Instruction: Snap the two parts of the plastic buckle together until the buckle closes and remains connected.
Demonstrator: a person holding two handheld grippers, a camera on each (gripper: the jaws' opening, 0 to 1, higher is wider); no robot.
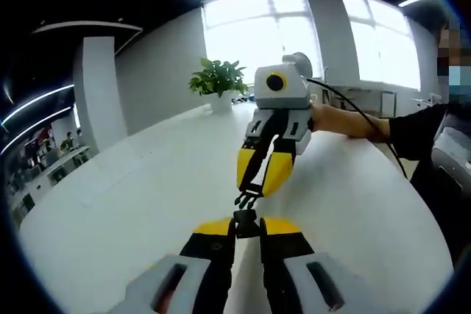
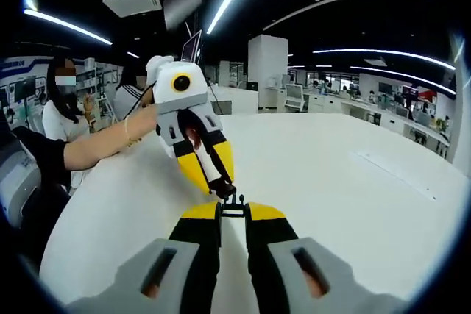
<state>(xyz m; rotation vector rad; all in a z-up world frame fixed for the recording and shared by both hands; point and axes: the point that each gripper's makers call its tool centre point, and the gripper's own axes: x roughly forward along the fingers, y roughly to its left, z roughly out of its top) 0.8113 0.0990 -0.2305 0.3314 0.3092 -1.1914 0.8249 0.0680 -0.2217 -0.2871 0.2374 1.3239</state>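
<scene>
Buckle halves are both up in the air over the big white table point(image 1: 118, 211), one per gripper, so this looks like the lining-up bit right before the snap; going big to small, the table spreads well beyond both sets of jaws, with a potted plant point(image 1: 218, 81) at its far edge, way past the tips.

Left gripper point(image 1: 246, 224) has its jaws closed down tight on the socket half point(image 1: 246, 223), which sits right between the yellow tips; right gripper point(image 1: 263, 174) comes in from straight ahead, nose to nose, jaws pinched shut on the pronged half point(image 1: 248, 196), which sticks out past its tips; same story from the other side, with the right gripper point(image 2: 232, 211) clamped on its black piece point(image 2: 234, 207) and the left gripper point(image 2: 218, 182) angling down at it.

The two pieces look just about touching, though I can't tell if the prongs have entered yet; my take: keep both halves on one straight line, no twist, then push tips toward each other firmly until it clicks; if it's angled, one prong will likely catch and the part could slip in the jaws; give a light tug after to check it holds.
</scene>
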